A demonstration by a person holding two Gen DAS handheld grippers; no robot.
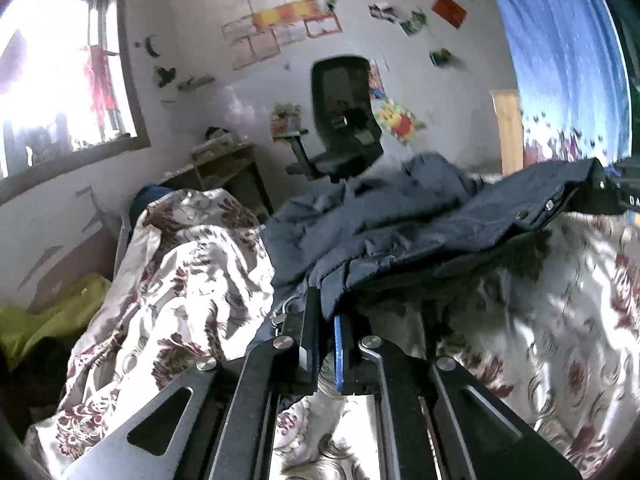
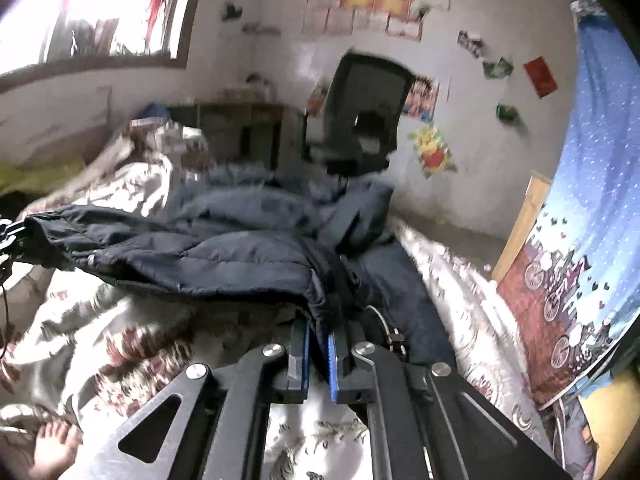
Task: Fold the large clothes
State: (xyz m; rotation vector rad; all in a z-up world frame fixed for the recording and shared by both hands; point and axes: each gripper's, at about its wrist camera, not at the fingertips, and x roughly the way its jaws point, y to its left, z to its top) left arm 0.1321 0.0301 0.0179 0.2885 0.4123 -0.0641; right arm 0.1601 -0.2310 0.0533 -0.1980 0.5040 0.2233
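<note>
Both sets of jaws pinch the dark padded jacket: left gripper at 6 o'clock, right gripper likewise. The jacket hangs over the floral bed. Lifting evenly would likely keep its hem taut.

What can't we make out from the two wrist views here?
- Left view: far end of the jacket is blurred; sleeves and collar unreadable.
- Left view: right gripper is cut off by the frame edge.
- Right view: left gripper is cut off at the left edge.
- Both views: bedspread under the jacket is hidden.
- Right view: items on the desk are too blurred.
</note>
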